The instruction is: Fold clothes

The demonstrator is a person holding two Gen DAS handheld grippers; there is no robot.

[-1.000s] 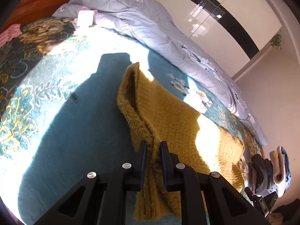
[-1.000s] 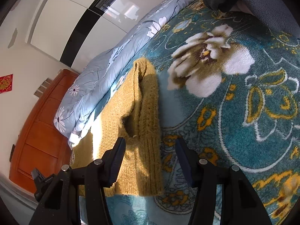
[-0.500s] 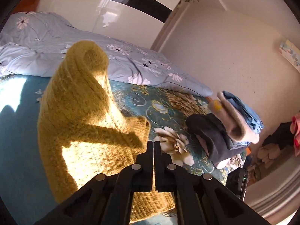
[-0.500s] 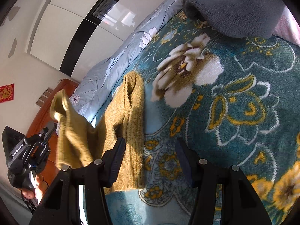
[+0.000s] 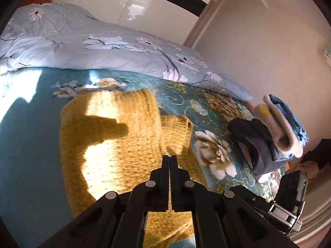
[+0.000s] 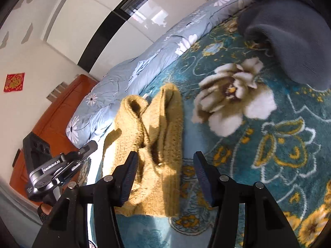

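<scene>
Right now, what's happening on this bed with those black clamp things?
A person is folding a mustard knit sweater on the teal flowered blanket, holding a gripper in each hand. The left gripper is shut above the sweater; the right gripper hangs open over its folded end. Folded clothes sit stacked nearby.

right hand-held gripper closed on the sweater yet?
No: in the right wrist view the right hand-held gripper is wide open, fingers apart over the mustard sweater, gripping nothing.
</scene>
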